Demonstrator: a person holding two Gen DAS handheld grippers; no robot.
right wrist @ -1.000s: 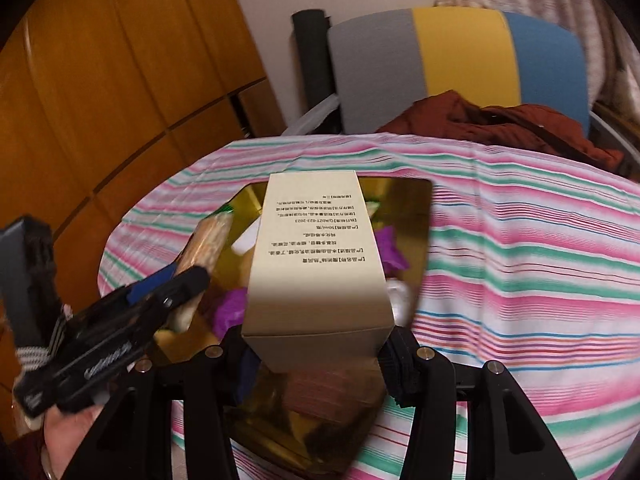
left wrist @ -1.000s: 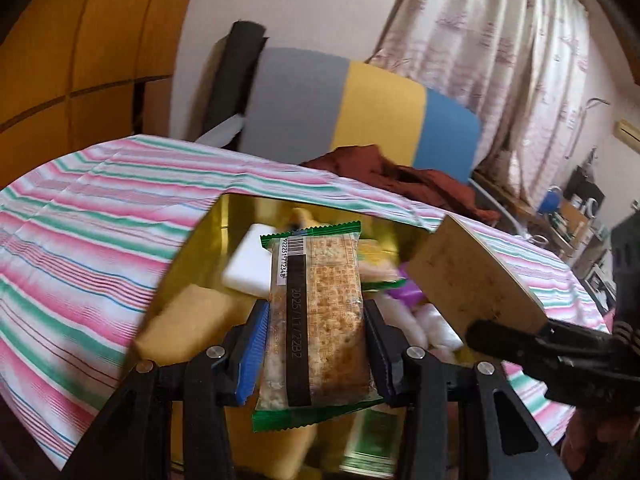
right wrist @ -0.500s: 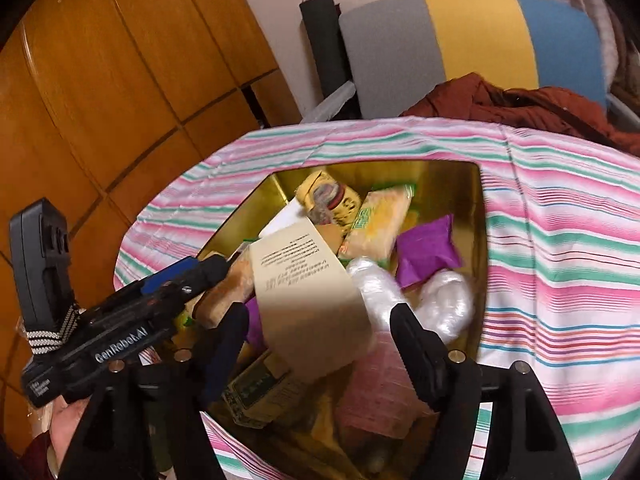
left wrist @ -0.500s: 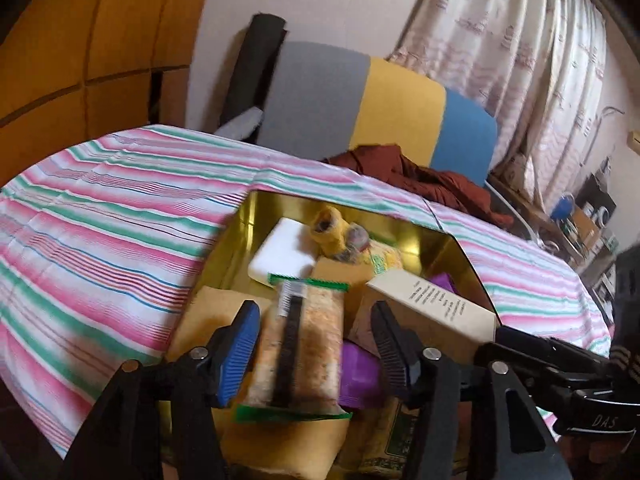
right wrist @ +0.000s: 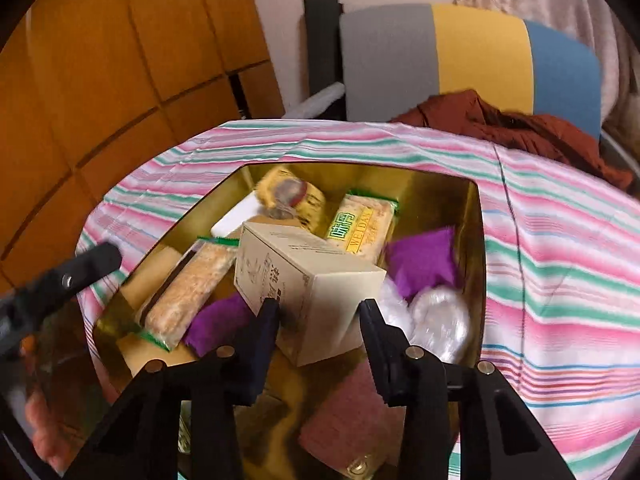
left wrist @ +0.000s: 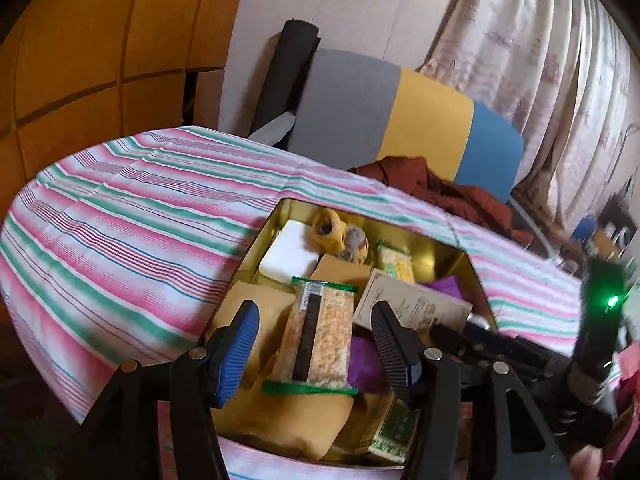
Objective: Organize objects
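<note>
The left gripper (left wrist: pixel 314 344) hovers with its jaws standing apart, holding nothing. Directly below and between its blue and black pads lies a cracker packet (left wrist: pixel 318 336) with green ends and a dark stripe, loose on top of other snacks, touched by neither pad.

The right gripper (right wrist: pixel 318 334) also grips nothing; its jaws have just been closing, and a gap remains between them. Just ahead of its fingertips a beige carton (right wrist: pixel 304 276) printed with small text lies tilted on the pile, its near end showing between the pads, though no pad presses on it.

Both items rest inside a gold tin (right wrist: pixel 474 240) that sits beneath the two tools. Around the carton are purple pouches (right wrist: pixel 424 260), a yellow wafer pack (right wrist: pixel 364 226) beyond it, and clear wrapped bundles (right wrist: pixel 440 320) to its right. The tin stands on a pink, green and white striped tablecloth (left wrist: pixel 132 216). Farther off, behind the table, is a chair (left wrist: pixel 396 120) with a grey, yellow and blue back and a rust-red cloth (left wrist: pixel 436 188) heaped on it.
</note>
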